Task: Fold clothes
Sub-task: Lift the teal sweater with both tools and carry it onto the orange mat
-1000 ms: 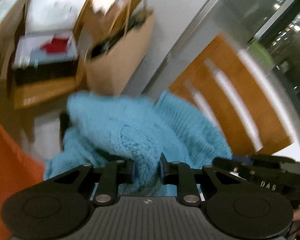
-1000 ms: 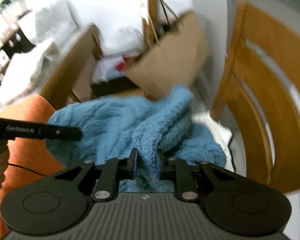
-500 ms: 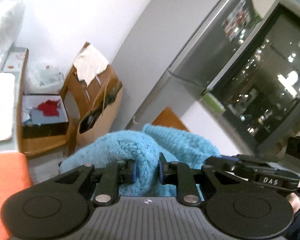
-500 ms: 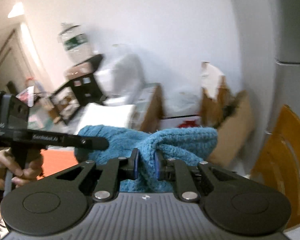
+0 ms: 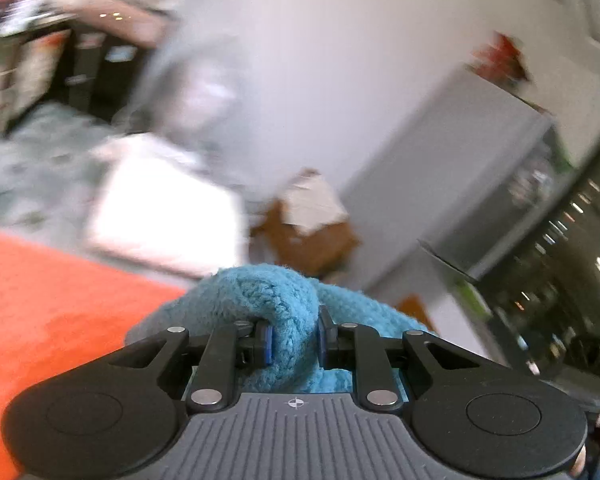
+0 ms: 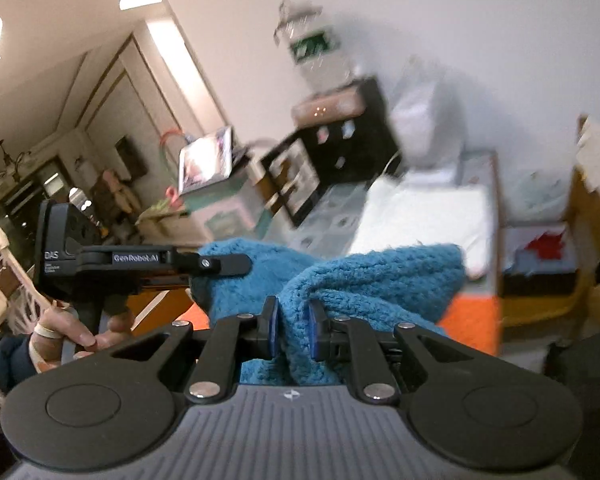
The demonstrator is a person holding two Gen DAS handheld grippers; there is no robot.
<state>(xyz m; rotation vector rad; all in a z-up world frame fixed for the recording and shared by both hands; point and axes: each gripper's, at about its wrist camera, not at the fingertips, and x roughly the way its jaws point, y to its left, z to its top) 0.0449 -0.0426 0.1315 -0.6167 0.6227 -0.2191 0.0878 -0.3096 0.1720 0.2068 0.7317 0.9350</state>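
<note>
Right gripper [image 6: 292, 330] view alone shows left gripper [image 6: 204, 276] pinching sweater [image 6: 380, 280].

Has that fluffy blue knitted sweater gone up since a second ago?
Yes. The blue knitted sweater, pinched by both grippers, has risen: in the right wrist view it hung beside the wooden chair's slats before, and now it sits level with the black shelf unit on the wall.

Both grippers have risen and tilted upward with the blue sweater [image 6: 364, 280]. One second ago they looked down at the floor and a wooden chair; now they face the wall and the orange surface [image 5: 60, 300] beyond the sweater.
</note>
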